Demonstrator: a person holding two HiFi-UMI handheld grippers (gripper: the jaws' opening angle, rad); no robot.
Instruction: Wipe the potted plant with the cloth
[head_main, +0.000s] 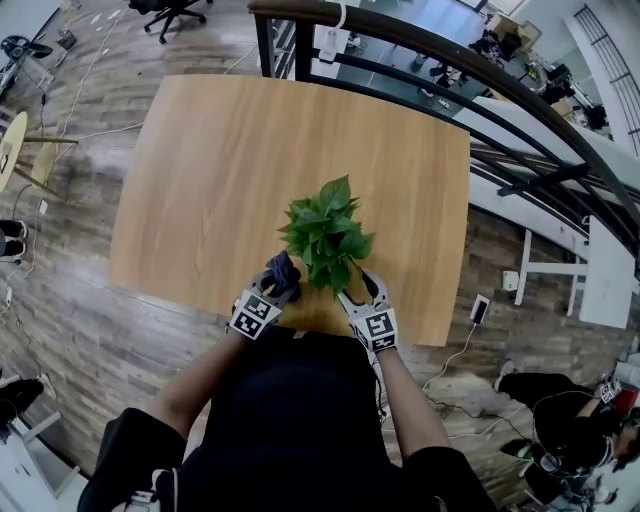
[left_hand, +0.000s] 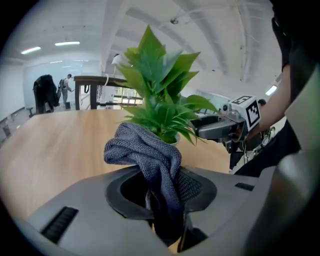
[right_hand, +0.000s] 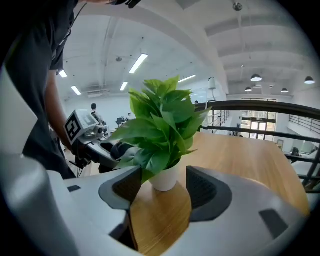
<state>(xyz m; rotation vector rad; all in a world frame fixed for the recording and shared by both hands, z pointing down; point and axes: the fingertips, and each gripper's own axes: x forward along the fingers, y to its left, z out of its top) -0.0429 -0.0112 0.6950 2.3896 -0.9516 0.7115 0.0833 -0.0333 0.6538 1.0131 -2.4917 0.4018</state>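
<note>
A small green potted plant (head_main: 325, 232) in a white pot (right_hand: 165, 179) stands near the front edge of the wooden table (head_main: 220, 150). My left gripper (head_main: 280, 285) is just left of it, shut on a dark grey cloth (left_hand: 150, 155) that bunches up out of the jaws close to the leaves (left_hand: 160, 100). My right gripper (head_main: 362, 290) is at the plant's right side, open. In the right gripper view its pads stand on either side of the pot without touching it, and leaves hang over the left pad. The left gripper (right_hand: 100, 150) shows behind the foliage.
A dark metal railing (head_main: 450, 60) runs behind the table's far right corner, with a lower floor beyond it. An office chair (head_main: 170, 10) stands far back on the wood floor. The person's body is against the table's front edge.
</note>
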